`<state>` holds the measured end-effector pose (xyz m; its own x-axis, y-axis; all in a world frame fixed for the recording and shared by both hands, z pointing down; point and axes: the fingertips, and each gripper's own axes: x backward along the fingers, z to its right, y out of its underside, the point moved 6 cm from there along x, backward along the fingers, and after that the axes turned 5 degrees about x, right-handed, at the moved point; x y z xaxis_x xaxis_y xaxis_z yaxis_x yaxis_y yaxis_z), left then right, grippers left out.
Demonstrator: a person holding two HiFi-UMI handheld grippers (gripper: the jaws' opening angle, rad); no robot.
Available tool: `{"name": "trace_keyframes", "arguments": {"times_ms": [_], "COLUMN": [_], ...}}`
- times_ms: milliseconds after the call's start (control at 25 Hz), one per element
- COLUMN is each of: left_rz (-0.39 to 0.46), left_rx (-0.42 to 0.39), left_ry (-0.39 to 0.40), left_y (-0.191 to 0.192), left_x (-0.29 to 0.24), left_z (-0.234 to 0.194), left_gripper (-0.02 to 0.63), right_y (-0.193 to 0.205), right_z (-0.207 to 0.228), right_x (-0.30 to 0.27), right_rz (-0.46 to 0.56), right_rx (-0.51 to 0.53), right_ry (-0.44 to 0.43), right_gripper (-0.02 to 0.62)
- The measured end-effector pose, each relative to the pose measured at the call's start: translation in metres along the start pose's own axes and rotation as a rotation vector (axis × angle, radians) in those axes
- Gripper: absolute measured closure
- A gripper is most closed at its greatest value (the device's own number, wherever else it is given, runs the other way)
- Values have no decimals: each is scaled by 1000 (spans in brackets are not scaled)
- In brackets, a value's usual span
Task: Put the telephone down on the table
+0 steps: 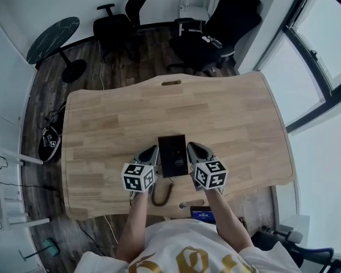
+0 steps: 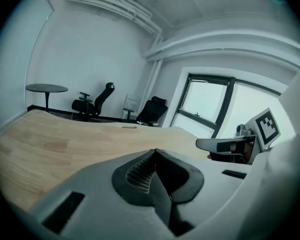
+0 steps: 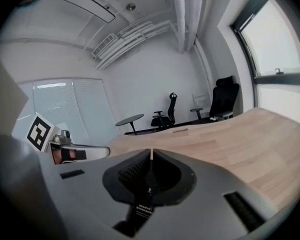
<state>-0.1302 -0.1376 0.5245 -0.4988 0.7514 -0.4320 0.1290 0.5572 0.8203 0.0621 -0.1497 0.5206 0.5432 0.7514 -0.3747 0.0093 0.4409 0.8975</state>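
Observation:
The black, flat telephone (image 1: 173, 155) sits over the near part of the wooden table (image 1: 113, 124). Its coiled cord (image 1: 162, 193) trails toward the front edge. My left gripper (image 1: 152, 150) is just left of it and my right gripper (image 1: 192, 146) just right of it, both pointing away from me. In the left gripper view the jaws (image 2: 155, 152) are shut together, and I see nothing held. The right gripper view shows the same, its jaws (image 3: 151, 152) shut with nothing between the pads. Neither gripper view shows the telephone.
Two black office chairs (image 1: 116, 27) (image 1: 216, 30) and a round dark side table (image 1: 52, 36) stand beyond the far edge. Windows (image 1: 324, 44) run along the right. Cables and shoes (image 1: 50, 136) lie on the floor at left. A small blue-lit device (image 1: 203, 214) shows below the front edge.

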Motion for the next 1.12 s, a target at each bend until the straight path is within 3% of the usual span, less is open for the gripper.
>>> {"name": "trace_keyframes", "arguments": {"times_ms": [160, 360, 640, 1120], "left_rz": [61, 184, 297, 292], "left_rx": [14, -63, -81, -80], "left_ry": [-23, -51, -64, -54], "left_y": [-11, -32, -46, -42], "left_x": [15, 42, 78, 95], "left_z": [4, 16, 22, 32], "left_gripper": [597, 597, 597, 597], "right_y": [-11, -20, -36, -36], "right_z": [-6, -16, -40, -56], "right_x": [16, 37, 61, 82], "right_rz": [34, 90, 191, 185], "right_rx": [56, 77, 103, 128], "right_ry": [68, 104, 82, 101], "right_gripper": [575, 575, 578, 584]}}
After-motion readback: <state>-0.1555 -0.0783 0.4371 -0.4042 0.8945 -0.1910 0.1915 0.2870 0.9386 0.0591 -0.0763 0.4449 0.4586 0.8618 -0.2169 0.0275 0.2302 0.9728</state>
